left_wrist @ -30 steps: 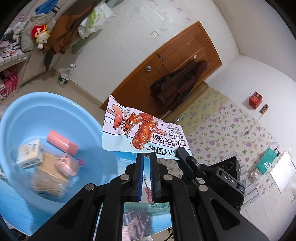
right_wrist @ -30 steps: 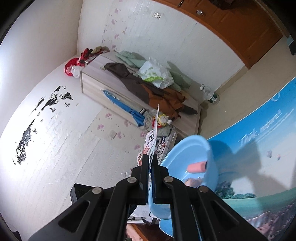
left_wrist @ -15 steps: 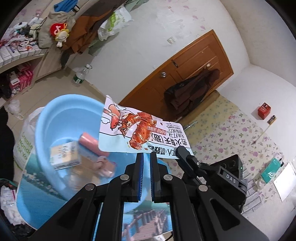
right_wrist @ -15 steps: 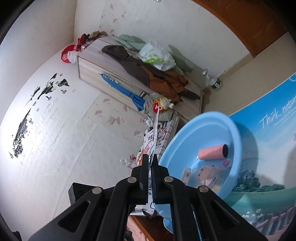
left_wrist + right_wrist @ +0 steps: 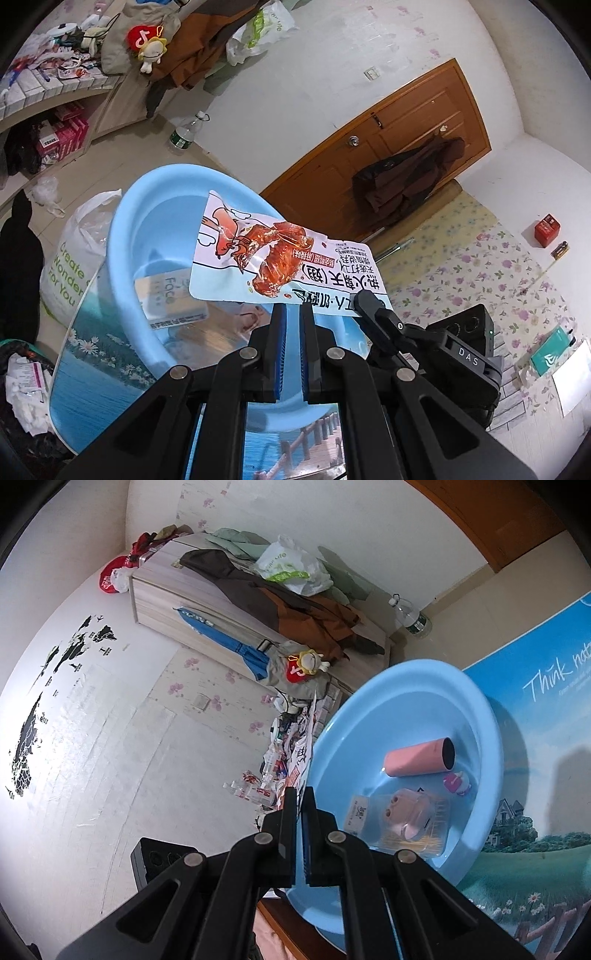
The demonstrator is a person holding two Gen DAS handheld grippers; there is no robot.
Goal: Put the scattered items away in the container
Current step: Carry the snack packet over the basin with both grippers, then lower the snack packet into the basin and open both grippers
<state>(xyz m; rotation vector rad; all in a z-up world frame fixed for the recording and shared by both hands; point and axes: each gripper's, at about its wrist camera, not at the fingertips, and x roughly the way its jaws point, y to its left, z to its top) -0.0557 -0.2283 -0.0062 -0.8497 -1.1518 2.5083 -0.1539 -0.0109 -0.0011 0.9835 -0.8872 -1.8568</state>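
Observation:
A white snack packet (image 5: 273,258) printed with a red chicken wing hangs in the air over the near rim of the blue basin (image 5: 147,206). My right gripper (image 5: 300,794) is shut on its edge; in the right wrist view the packet shows edge-on as a thin strip (image 5: 308,742). In the left wrist view the right gripper's finger (image 5: 373,306) pinches the packet's lower right corner. My left gripper (image 5: 291,314) is shut and empty just below the packet. The basin (image 5: 476,716) holds a pink cylinder (image 5: 417,762), a pink figure (image 5: 406,808) and a face-product box (image 5: 170,299).
The basin sits on a table with a blue landscape-print cover (image 5: 535,775). A white plastic bag (image 5: 74,258) stands left of the basin. A cluttered cabinet (image 5: 229,602) with clothes, a water bottle (image 5: 184,131) and a wooden door (image 5: 388,140) lie beyond.
Both grippers have pulled back and risen, so the basin looks smaller and farther. The packet stays pinched in the right gripper above the basin's near rim.

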